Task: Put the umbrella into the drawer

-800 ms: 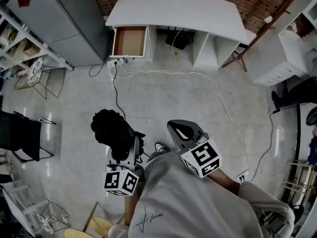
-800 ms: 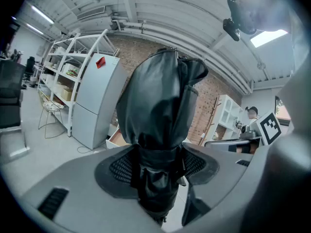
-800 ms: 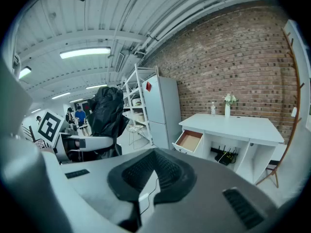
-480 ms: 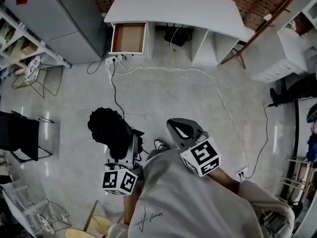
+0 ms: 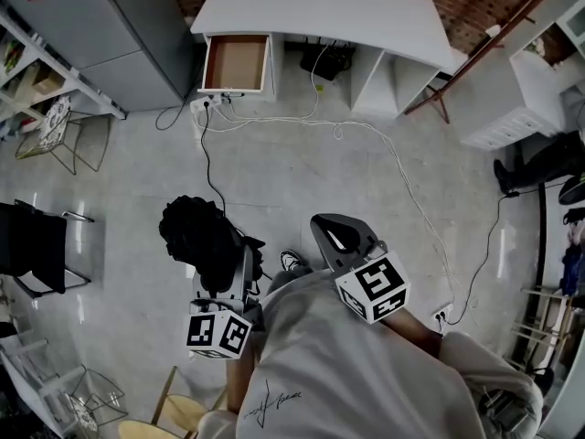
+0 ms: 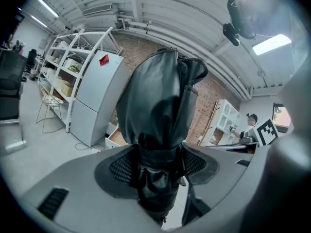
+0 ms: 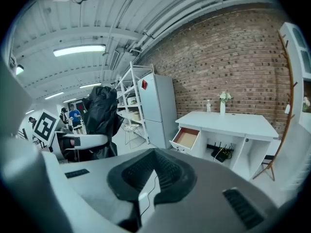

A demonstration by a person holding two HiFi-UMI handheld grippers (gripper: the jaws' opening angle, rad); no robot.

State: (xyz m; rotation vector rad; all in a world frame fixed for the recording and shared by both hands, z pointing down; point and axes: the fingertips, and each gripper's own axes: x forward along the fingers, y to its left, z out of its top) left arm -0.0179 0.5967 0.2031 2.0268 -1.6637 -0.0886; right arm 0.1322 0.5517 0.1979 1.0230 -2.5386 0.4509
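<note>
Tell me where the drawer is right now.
In the head view the drawer stands open at top left, under the left end of the white desk, beside the grey fridge.

Nothing legible: only a scrawled script mark (image 5: 274, 398) on the shirt (image 5: 366, 382), too small to read.

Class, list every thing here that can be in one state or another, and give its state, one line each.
left gripper: shut on the umbrella
right gripper: jaws together, nothing between them
umbrella: folded up, held by its lower end
drawer: pulled open, nothing visible inside
</note>
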